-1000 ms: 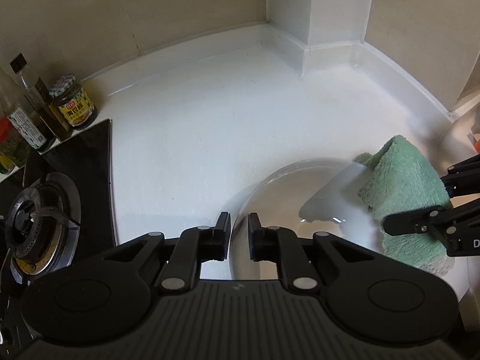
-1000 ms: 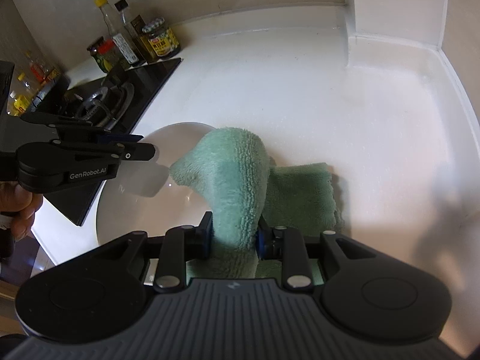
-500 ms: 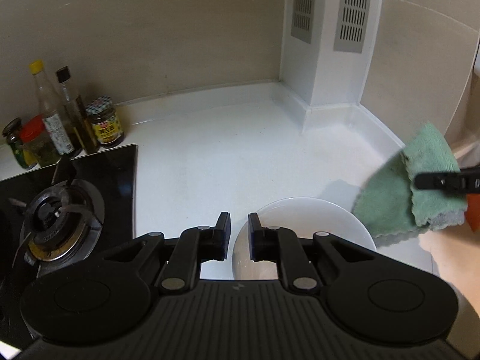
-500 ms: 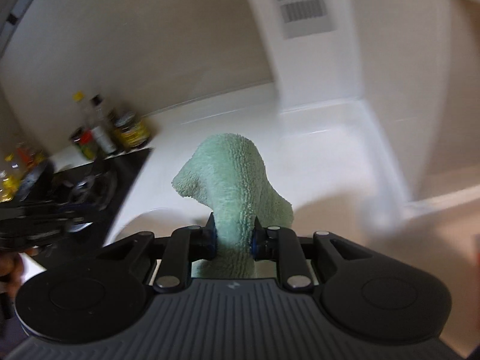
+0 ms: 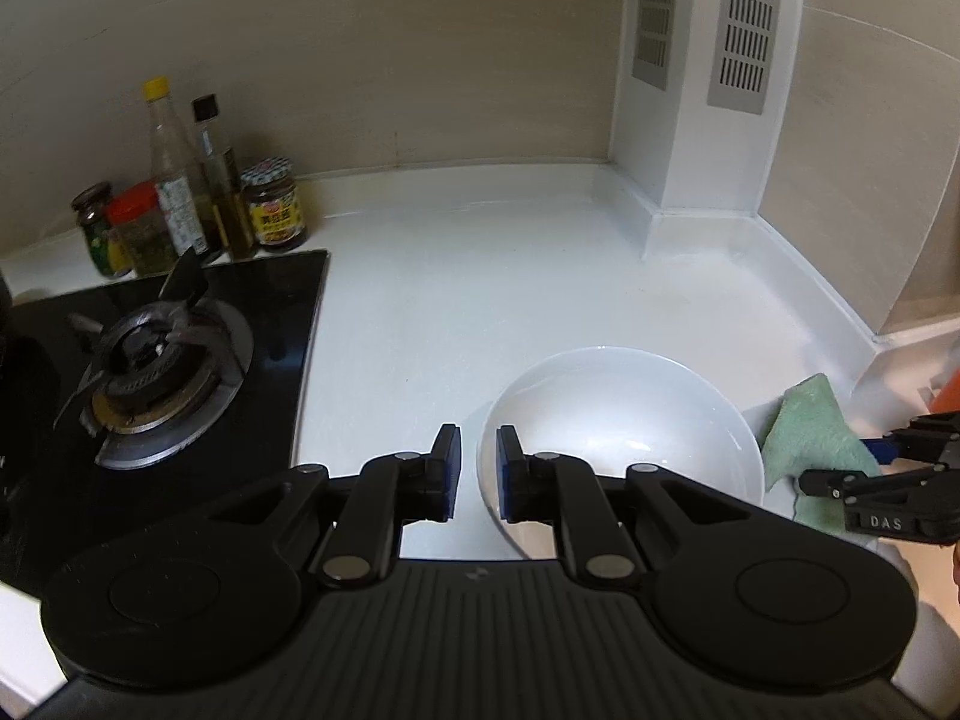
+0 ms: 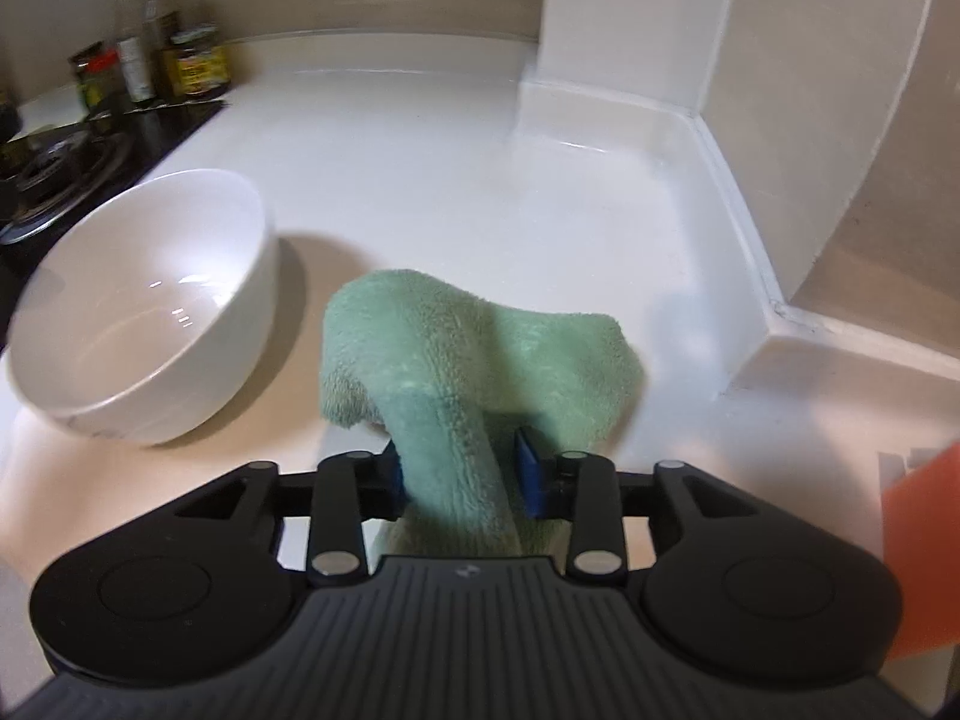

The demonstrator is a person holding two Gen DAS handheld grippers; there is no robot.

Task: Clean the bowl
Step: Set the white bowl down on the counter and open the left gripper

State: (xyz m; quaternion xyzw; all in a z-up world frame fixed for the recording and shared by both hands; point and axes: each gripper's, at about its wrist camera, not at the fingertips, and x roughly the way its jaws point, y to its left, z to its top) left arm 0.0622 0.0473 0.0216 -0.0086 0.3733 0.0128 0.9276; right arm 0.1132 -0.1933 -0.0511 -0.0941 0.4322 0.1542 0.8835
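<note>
A white bowl (image 5: pixel 624 420) stands upright on the white counter; it also shows in the right wrist view (image 6: pixel 144 306) at the left. My left gripper (image 5: pixel 478 468) hovers at the bowl's near-left rim with a narrow gap between its jaws and nothing between them. My right gripper (image 6: pixel 462 474) is shut on a green cloth (image 6: pixel 474 360), which droops onto the counter to the right of the bowl, apart from it. The cloth (image 5: pixel 810 438) and right gripper (image 5: pixel 870 480) show at the right edge of the left wrist view.
A black gas stove (image 5: pixel 156 354) lies to the left of the bowl. Several sauce bottles and jars (image 5: pixel 192 210) stand behind it against the wall. A white vented column (image 5: pixel 702 78) rises at the back right corner. An orange object (image 6: pixel 924 546) sits at the right edge.
My right gripper has come down with the cloth from mid-air to the counter beside the bowl. The left gripper has pulled back from the bowl's rim.
</note>
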